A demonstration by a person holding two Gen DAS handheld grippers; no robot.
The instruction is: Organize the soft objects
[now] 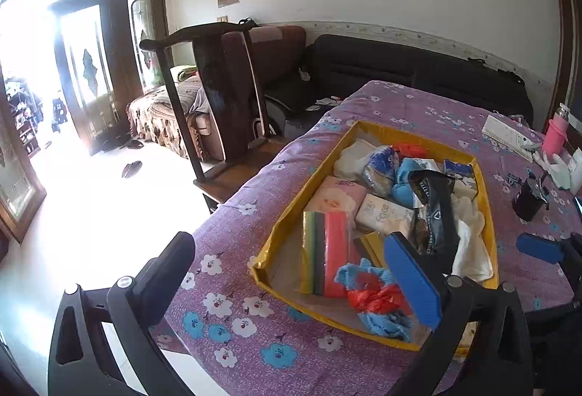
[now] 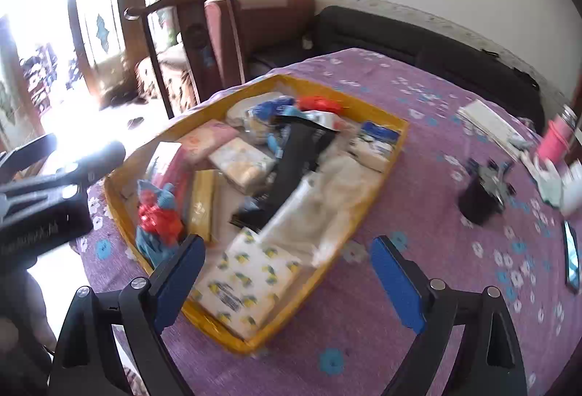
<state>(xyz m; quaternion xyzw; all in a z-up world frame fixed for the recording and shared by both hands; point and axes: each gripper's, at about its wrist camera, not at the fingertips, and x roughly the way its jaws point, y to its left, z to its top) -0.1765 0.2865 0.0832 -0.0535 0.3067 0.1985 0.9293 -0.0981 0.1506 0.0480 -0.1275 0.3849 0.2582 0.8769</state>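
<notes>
A yellow open box (image 1: 291, 214) (image 2: 232, 338) sits on the purple flowered tablecloth (image 1: 254, 323). It holds soft items: a red-and-blue knit cloth (image 1: 374, 298) (image 2: 160, 218), a striped sponge pack (image 1: 327, 250), tissue packs (image 1: 385, 214), a black packet (image 1: 433, 210) (image 2: 291, 167), white cloth (image 1: 473, 243) and a lemon-print pack (image 2: 254, 276). My left gripper (image 1: 291, 279) hovers open over the box's near left corner, holding nothing. My right gripper (image 2: 291, 279) is open and empty above the near end with the lemon-print pack. The right wrist view is motion-blurred.
A black cup (image 1: 529, 201) (image 2: 480, 199), a pink cup (image 1: 554, 138), white gloves (image 1: 556, 167) and a phone (image 2: 571, 258) lie on the table to the right of the box. A wooden chair (image 1: 218, 87) and a dark sofa (image 1: 400, 68) stand beyond the table's far edge.
</notes>
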